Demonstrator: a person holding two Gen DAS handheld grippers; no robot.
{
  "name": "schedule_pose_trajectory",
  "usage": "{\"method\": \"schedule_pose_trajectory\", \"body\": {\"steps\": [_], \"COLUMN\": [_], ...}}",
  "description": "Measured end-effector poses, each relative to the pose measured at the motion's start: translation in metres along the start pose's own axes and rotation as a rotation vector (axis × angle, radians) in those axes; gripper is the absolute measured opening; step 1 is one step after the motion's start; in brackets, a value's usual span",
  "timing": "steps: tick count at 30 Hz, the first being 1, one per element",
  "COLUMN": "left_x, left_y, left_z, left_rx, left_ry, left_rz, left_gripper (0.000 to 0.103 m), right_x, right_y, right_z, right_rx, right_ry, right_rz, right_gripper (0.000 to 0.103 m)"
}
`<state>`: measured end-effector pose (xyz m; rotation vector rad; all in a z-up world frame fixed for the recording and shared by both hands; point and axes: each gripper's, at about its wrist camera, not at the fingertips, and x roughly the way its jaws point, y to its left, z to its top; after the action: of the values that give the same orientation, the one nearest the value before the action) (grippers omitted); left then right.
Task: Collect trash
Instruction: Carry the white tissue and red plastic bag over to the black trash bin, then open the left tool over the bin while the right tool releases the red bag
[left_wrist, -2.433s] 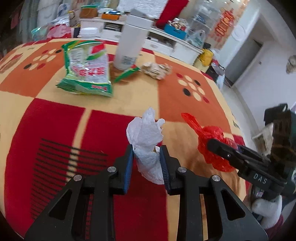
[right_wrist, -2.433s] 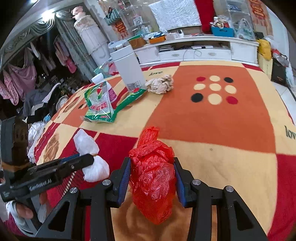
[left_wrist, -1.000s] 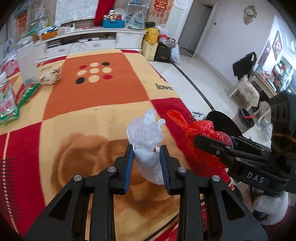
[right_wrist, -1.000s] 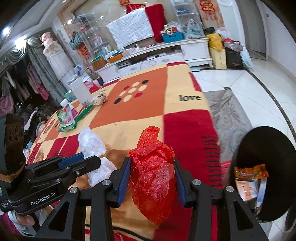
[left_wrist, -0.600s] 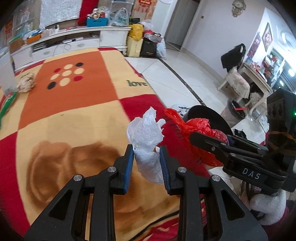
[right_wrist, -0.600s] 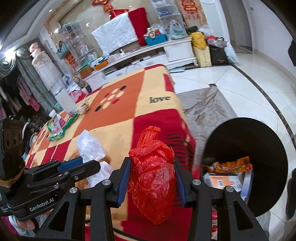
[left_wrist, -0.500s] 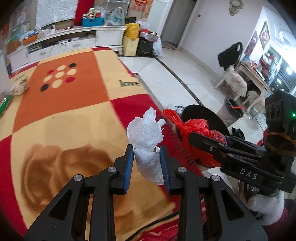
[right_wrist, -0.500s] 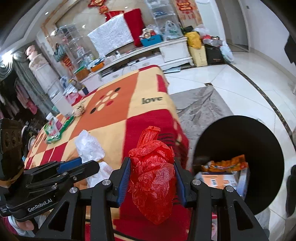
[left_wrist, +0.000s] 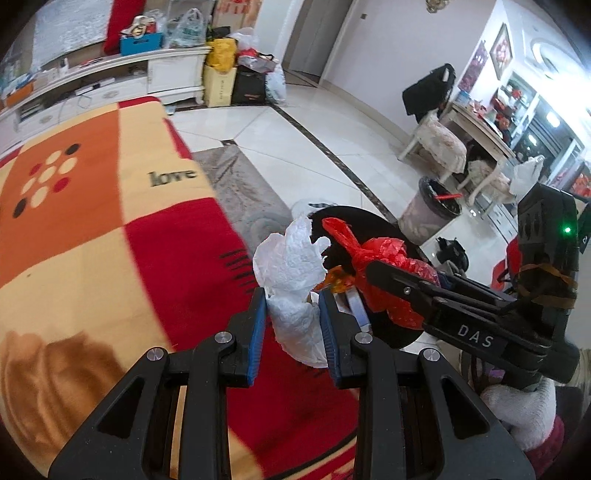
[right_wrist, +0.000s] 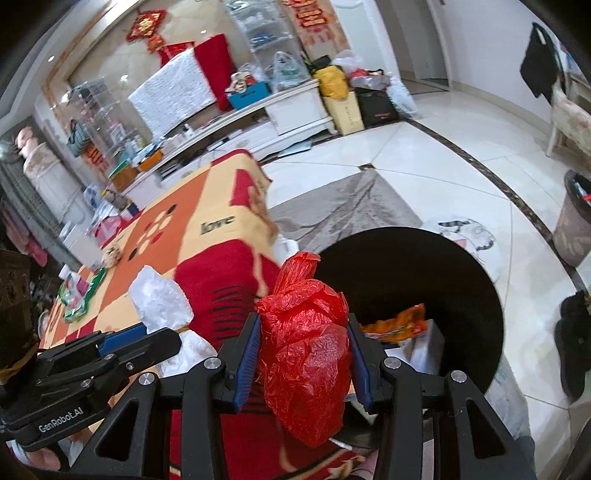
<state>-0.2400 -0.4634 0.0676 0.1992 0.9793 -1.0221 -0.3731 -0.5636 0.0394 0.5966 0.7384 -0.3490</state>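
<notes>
My left gripper (left_wrist: 291, 308) is shut on a crumpled white tissue (left_wrist: 291, 273), held over the right edge of the patterned table cover (left_wrist: 110, 240). My right gripper (right_wrist: 303, 350) is shut on a crumpled red plastic bag (right_wrist: 306, 354). It hangs at the near left rim of a black trash bin (right_wrist: 461, 266) that stands on the floor beside the table. An orange wrapper (right_wrist: 402, 323) and a box lie inside the bin. In the left wrist view the red plastic bag (left_wrist: 388, 266) and the right gripper (left_wrist: 373, 271) cover most of the black trash bin (left_wrist: 351, 218).
Far back on the table cover lie a green snack packet (right_wrist: 79, 295) and a crumpled paper ball (right_wrist: 110, 254). A second grey bin (left_wrist: 432, 210) stands on the tiled floor by a chair (left_wrist: 436, 144). A grey rug (right_wrist: 347, 206) lies behind the black bin.
Both grippers have swung right, off the table's middle toward its edge, each still holding its piece. The black bin has come closer and now lies under the red bag.
</notes>
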Motion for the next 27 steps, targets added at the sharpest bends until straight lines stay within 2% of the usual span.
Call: {"method": "schedule_pose_trajectory", "body": {"steps": [8,22,27], "left_x": [0.021,0.041,0.044], "left_y": [-0.024,-0.022,-0.022], "left_z": [0.009,0.014,0.012], "left_rx": [0.019,-0.004,-0.016], "left_ry": [0.017,0.045,0.032], "left_rz": [-0.049,-0.083,-0.116], "left_gripper": [0.026,0.026,0.028], "right_x": [-0.005,0.0,0.001], "right_y": [-0.029,-0.044,-0.045], "right_z": [0.002,0.004,0.006], "right_rx": [0.047,0.061,0.062], "right_ry": [-0.004,0.01,0.012], "right_rz": [-0.041,-0.063,-0.077], "right_gripper": [0.042,0.042,0.048]}}
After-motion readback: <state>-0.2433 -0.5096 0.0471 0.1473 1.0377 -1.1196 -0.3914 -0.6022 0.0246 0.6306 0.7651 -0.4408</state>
